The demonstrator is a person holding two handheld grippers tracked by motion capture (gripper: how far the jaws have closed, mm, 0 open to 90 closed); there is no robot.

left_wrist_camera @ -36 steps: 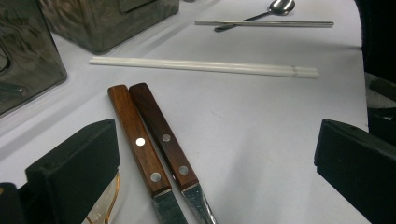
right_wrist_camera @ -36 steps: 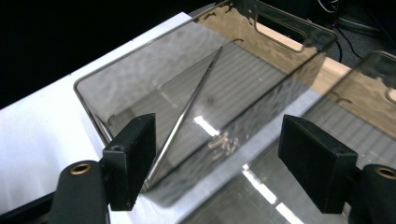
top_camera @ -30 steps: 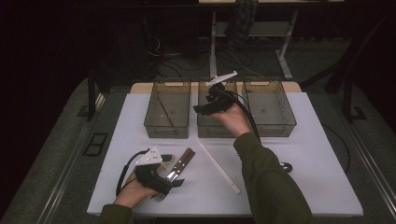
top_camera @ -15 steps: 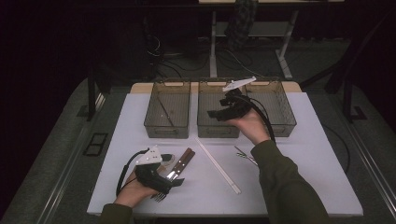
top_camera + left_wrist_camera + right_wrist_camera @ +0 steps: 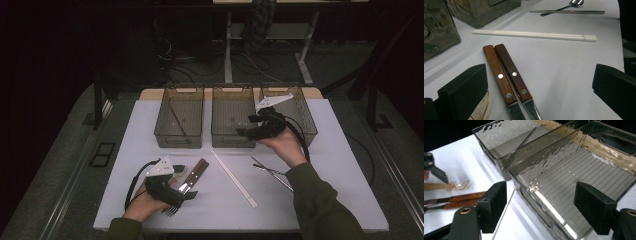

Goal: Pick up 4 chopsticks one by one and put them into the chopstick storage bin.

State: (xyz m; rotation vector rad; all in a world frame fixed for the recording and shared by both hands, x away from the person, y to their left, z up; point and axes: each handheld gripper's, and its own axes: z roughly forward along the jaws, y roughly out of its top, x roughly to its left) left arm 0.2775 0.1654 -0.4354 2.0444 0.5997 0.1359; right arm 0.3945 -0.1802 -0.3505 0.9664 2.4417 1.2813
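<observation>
The two wooden-handled knives (image 5: 507,81) lie between the left gripper's (image 5: 192,195) spread, empty jaws, blades cut off at the gripper view's bottom edge, handles pointing away from it toward the bins. The right gripper (image 5: 241,132), released and empty, hangs over the middle bin (image 5: 231,141). Past the left gripper lie white chopsticks (image 5: 535,35). White table (image 5: 325,190), dark room.
</observation>
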